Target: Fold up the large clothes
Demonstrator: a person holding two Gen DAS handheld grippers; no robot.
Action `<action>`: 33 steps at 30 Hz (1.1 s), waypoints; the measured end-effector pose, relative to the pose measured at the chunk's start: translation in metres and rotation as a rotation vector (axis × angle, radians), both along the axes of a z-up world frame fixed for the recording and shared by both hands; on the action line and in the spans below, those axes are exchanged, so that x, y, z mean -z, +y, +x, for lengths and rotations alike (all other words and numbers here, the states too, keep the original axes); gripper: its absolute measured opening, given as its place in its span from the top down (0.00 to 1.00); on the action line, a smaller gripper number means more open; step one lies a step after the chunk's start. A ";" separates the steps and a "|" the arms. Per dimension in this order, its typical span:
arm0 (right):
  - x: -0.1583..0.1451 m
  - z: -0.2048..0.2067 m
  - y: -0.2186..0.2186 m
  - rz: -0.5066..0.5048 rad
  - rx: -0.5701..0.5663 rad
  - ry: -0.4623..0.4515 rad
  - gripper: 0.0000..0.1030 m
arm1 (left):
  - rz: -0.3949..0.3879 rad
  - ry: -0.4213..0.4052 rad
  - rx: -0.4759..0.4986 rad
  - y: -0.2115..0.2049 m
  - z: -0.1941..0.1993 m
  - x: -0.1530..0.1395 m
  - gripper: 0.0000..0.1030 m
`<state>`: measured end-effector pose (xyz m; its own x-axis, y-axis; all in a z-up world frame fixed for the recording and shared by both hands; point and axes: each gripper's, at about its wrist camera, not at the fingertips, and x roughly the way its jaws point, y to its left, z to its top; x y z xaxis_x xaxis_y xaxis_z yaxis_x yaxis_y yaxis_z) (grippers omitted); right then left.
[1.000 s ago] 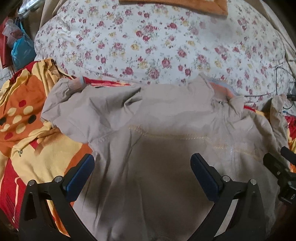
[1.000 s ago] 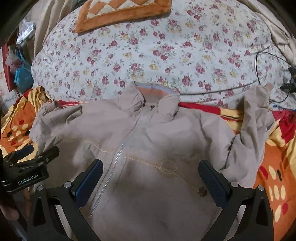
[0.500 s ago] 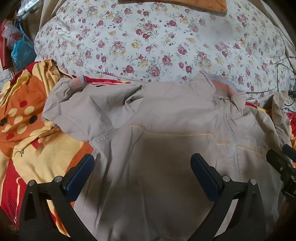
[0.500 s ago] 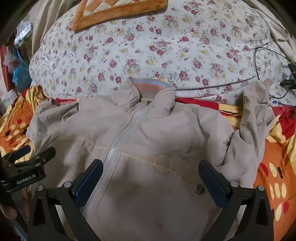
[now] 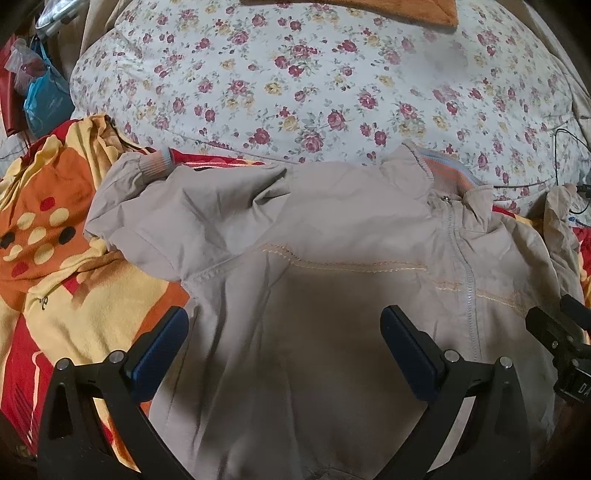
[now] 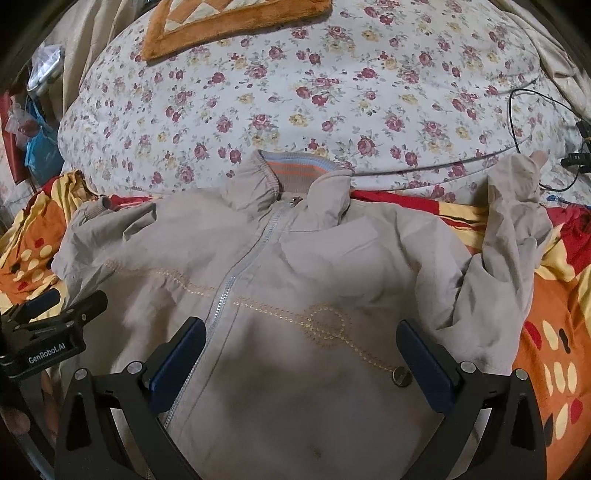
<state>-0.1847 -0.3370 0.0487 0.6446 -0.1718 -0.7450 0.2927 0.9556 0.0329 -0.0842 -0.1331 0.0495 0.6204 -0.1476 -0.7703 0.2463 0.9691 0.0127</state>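
A beige zip-up jacket point(image 5: 325, 229) point(image 6: 325, 251) lies front up on an orange, yellow and red blanket point(image 5: 55, 258), collar toward the flowered quilt. Its left sleeve point(image 5: 147, 195) is crumpled at the side and its right sleeve point(image 6: 509, 236) is bunched and points up. My left gripper point(image 5: 284, 343) is open and empty above the jacket's left chest. My right gripper point(image 6: 301, 354) is open and empty above the jacket's right chest, near a snap button point(image 6: 402, 376). Each gripper shows at the edge of the other's view.
A bulky flowered quilt point(image 6: 332, 92) lies behind the jacket with an orange mat point(image 6: 229, 22) on top. A black cable point(image 6: 517, 110) runs along the right. Blue and red bags point(image 5: 44, 99) sit at the far left.
Both grippers have drawn back slightly toward the jacket's hem and stay open. The jacket lies a bit flatter across the chest.
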 end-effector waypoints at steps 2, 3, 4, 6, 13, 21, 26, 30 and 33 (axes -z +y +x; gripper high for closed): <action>0.002 0.001 -0.001 0.004 0.001 0.009 0.00 | 0.000 0.001 -0.002 0.000 0.000 0.000 0.00; 0.003 0.001 -0.001 0.006 0.003 0.013 0.00 | 0.000 0.001 -0.001 0.000 0.000 0.000 0.00; 0.003 0.001 -0.002 0.009 0.004 0.014 0.00 | 0.000 0.000 -0.001 0.000 0.000 0.000 0.00; 0.005 0.001 -0.003 0.014 0.006 0.019 0.00 | 0.000 0.001 0.000 0.000 0.000 0.000 0.00; 0.007 0.002 0.000 0.013 -0.001 0.025 0.00 | 0.003 0.001 0.000 0.001 0.001 0.000 0.00; 0.008 0.002 0.001 0.013 -0.005 0.030 0.00 | 0.002 0.004 -0.001 0.001 0.000 0.001 0.00; 0.009 0.004 0.000 0.023 -0.013 0.025 0.00 | -0.001 0.011 -0.004 0.002 0.002 0.001 0.00; 0.010 0.005 0.000 0.022 -0.017 0.023 0.00 | 0.001 0.010 -0.001 0.002 0.002 0.000 0.00; 0.011 0.005 0.001 0.039 -0.017 0.020 0.00 | -0.015 0.010 -0.020 0.009 0.005 -0.003 0.00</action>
<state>-0.1798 -0.3365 0.0374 0.6320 -0.1319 -0.7636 0.2778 0.9585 0.0643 -0.0793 -0.1245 0.0523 0.6156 -0.1471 -0.7742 0.2270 0.9739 -0.0046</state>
